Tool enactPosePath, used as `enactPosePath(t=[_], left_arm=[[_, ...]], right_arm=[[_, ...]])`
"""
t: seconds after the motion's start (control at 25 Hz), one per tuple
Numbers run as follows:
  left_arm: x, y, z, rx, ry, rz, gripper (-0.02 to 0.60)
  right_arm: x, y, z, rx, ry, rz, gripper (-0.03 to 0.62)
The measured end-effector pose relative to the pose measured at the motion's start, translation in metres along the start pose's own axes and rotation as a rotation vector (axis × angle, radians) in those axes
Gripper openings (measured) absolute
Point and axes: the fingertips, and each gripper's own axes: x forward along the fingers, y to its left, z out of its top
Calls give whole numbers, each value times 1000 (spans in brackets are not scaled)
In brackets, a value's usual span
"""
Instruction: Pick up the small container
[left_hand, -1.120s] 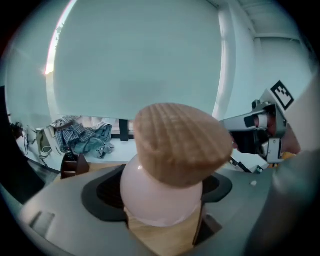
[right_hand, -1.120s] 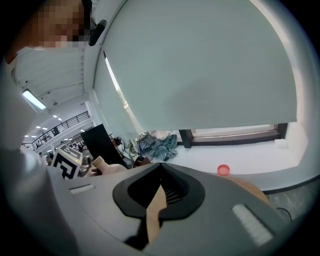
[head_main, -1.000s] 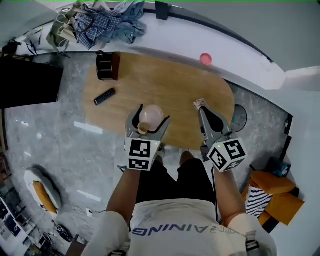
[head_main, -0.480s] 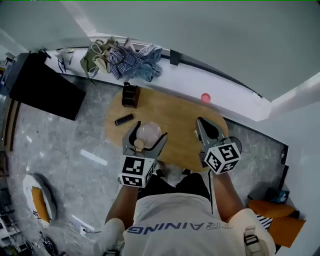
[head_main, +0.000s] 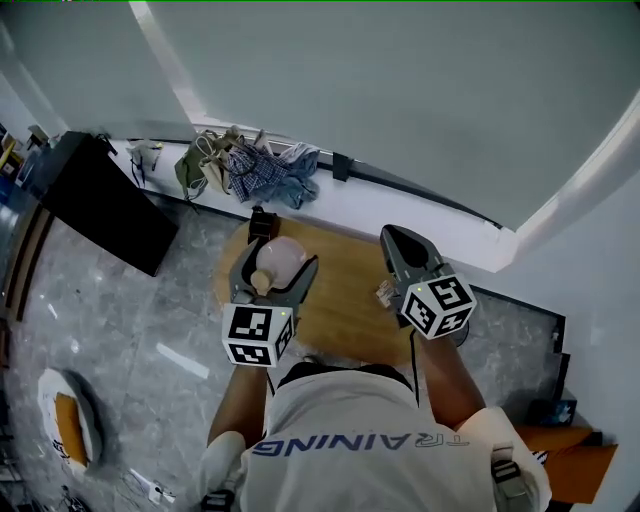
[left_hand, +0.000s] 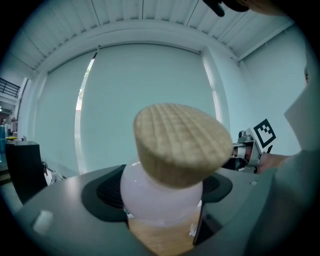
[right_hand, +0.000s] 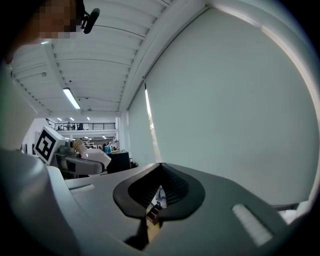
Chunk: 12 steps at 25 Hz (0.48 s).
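Observation:
The small container (head_main: 283, 256) is a pale pink round jar with a cork stopper (head_main: 262, 281). My left gripper (head_main: 281, 258) is shut on its body and holds it well above the wooden table (head_main: 340, 300). In the left gripper view the cork (left_hand: 180, 145) fills the middle, tilted toward the camera, with the jar body (left_hand: 160, 200) squeezed between the grey jaws. My right gripper (head_main: 402, 246) hangs to the right over the table's far edge, its jaws together with nothing in them; in the right gripper view (right_hand: 159, 172) only a thin slit shows.
A dark box (head_main: 262, 222) stands at the table's far left end, and a small packet (head_main: 385, 292) lies near the right gripper. A heap of clothes (head_main: 250, 165) lies on the white ledge behind. A black cabinet (head_main: 100, 200) stands at the left on the marble floor.
Both grippers have risen and moved toward the far wall, the left one carrying the container up from just above the table. The table now looks smaller and farther below.

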Motion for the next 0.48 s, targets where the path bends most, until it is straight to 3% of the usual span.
enactPosePath(t=[0.12,0.48], left_arm=[[-4,-3,14,2,-31,2,408],[-9,-7,15,-6,-40,-4,408]], right_arm=[[-11,0,12,-54,-7,-12,15],[-28,2,23,-54,-38,-41,15]])
